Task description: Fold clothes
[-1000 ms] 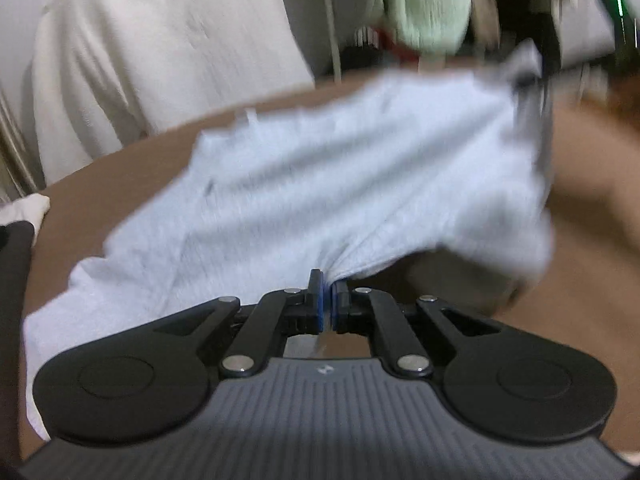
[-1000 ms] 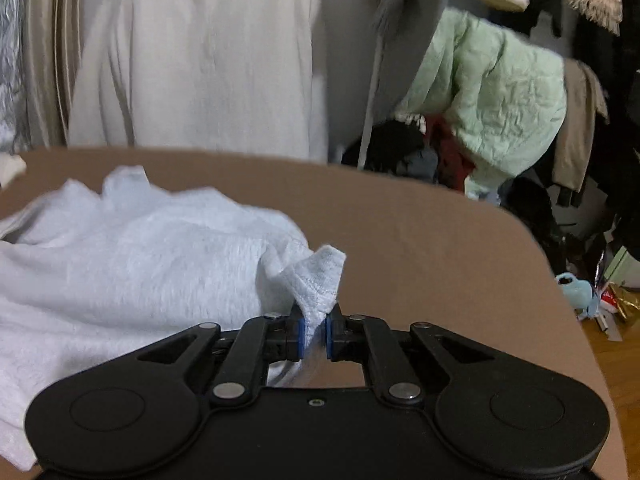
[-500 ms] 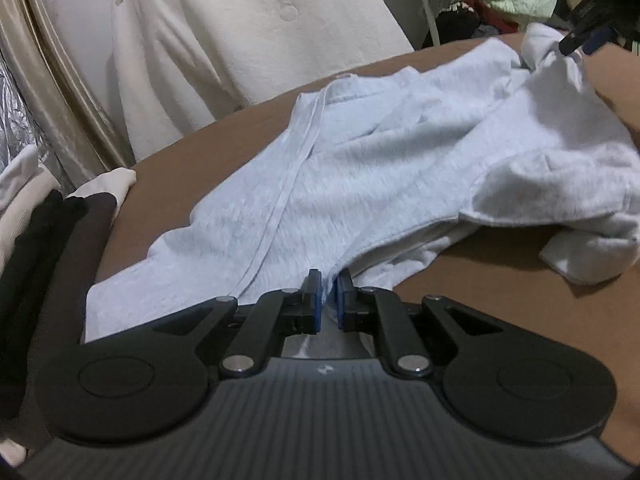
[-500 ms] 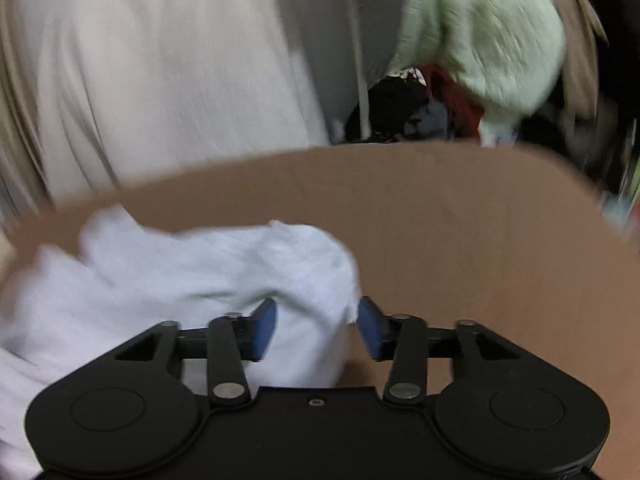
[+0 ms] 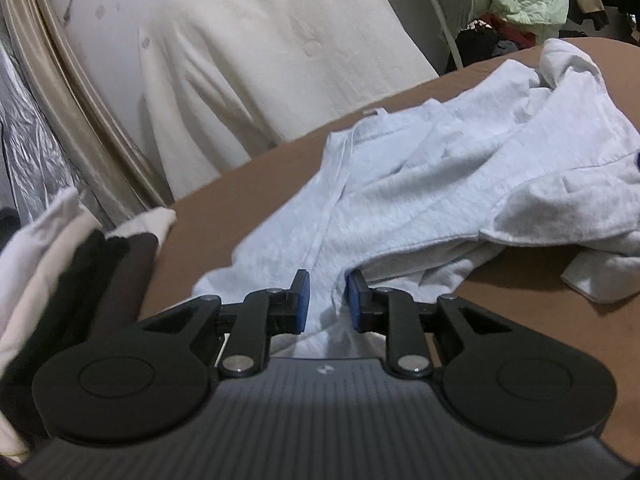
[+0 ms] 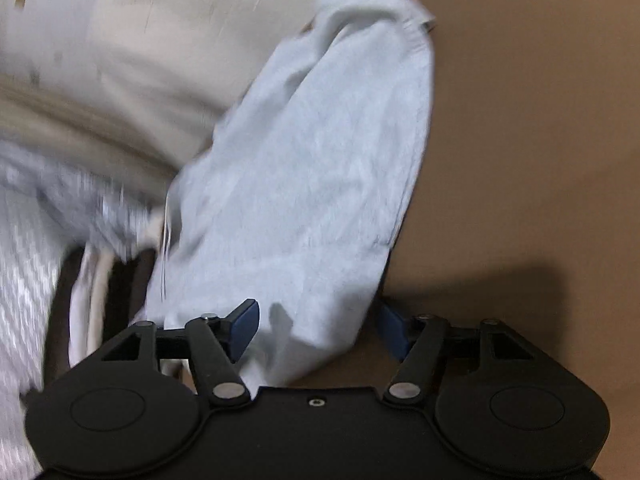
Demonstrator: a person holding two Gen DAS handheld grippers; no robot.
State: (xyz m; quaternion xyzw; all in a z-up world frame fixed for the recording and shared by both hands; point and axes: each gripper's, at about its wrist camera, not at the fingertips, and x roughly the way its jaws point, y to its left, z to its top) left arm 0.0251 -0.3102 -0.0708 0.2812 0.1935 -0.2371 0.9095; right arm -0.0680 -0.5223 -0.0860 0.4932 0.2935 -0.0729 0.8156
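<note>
Grey jersey garment lying crumpled on the brown table, spread from the near left toward the far right. Left tongs: jaws narrowly parted, having just been opening, the near hem between the blue pads but not pinched. Right tongs: jaws wide, likewise just opening, a loose fold of the garment lying between them. Folded dark and cream clothes stacked at the left edge.

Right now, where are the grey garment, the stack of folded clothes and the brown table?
grey garment (image 5: 400, 200): left wrist view, on its flat middle panel.
stack of folded clothes (image 5: 60, 264): left wrist view, on a dark layer at the left edge.
brown table (image 6: 520, 140): right wrist view, on bare surface right of the cloth.
</note>
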